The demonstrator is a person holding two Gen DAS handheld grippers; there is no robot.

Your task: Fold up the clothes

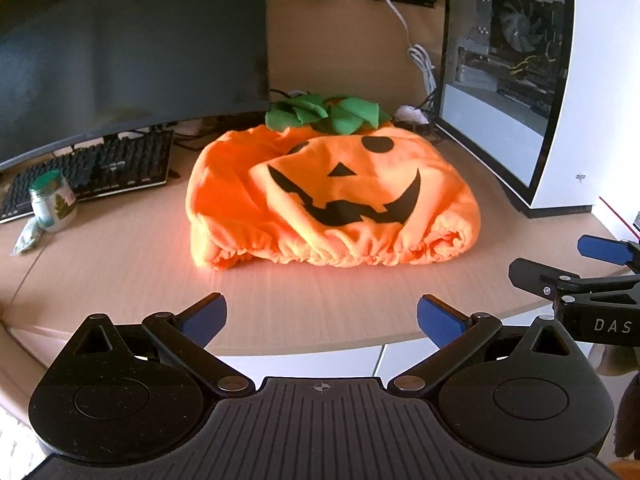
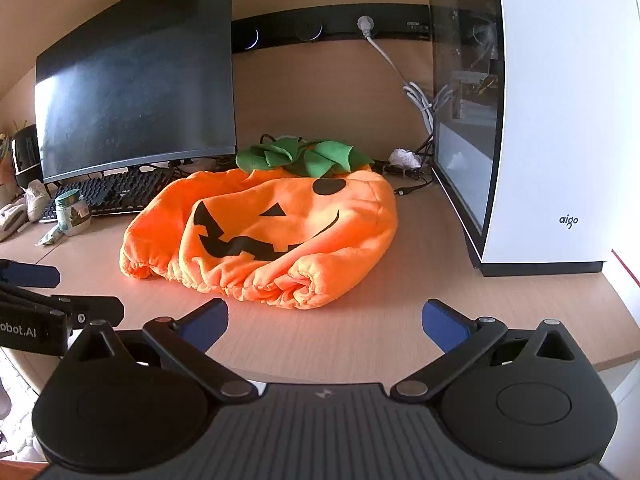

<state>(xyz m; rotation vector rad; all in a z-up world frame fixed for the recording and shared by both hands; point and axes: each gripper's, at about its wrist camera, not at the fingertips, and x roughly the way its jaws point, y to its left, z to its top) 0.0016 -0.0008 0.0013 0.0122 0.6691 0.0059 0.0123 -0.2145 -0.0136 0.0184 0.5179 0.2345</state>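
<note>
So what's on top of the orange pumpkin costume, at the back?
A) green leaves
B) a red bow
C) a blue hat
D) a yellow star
A: floppy green felt leaves sit at the far top edge of the orange fabric pumpkin costume with the black smiling face, lying on the light wooden desk.

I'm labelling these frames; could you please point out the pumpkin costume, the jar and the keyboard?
pumpkin costume (image 1: pixel 344 184): left wrist view, face front.
jar (image 1: pixel 54 204): left wrist view, glass body.
keyboard (image 2: pixel 120 194): right wrist view, keys.
</note>
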